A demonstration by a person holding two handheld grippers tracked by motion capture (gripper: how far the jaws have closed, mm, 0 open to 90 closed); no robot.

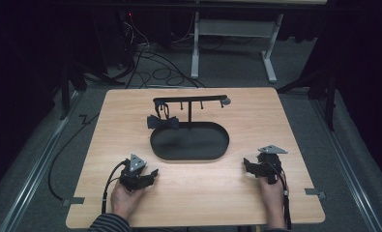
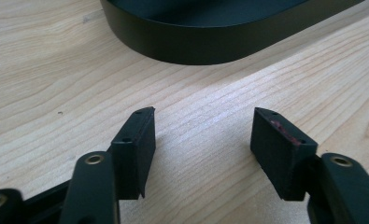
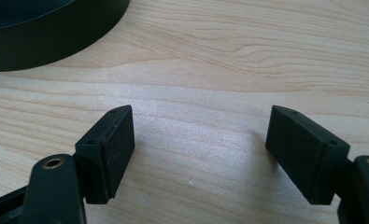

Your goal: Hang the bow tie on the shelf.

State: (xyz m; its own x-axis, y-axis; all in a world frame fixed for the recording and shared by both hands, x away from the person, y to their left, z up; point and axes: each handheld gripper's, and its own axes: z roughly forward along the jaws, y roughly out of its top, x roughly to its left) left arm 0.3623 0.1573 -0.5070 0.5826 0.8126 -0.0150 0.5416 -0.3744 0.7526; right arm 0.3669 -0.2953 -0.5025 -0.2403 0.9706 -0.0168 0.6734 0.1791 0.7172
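A black oval tray point(image 1: 188, 158) lies in the middle of the wooden table point(image 1: 130, 203). Behind it rises a black rack point(image 1: 188, 99) with small hooks under its bar. A black bow tie point(image 1: 163, 122) hangs from the rack's left end, over the tray's back left rim. My left gripper point(image 1: 152, 173) rests low near the front left of the tray, open, with bare wood between its jaws point(image 2: 203, 114); the tray's wall point(image 2: 187, 42) stands just ahead. My right gripper point(image 1: 246, 164) sits at the tray's front right, open and holding nothing point(image 3: 201, 112), with the tray's wall point(image 3: 51, 32) at upper left.
A small grey disc point(image 1: 226, 101) sits at the rack bar's right end. Cables point(image 1: 154, 72) and the legs of a white frame point(image 1: 271, 63) lie on the floor beyond the table's far edge. Bare wood runs along the front between the two hands.
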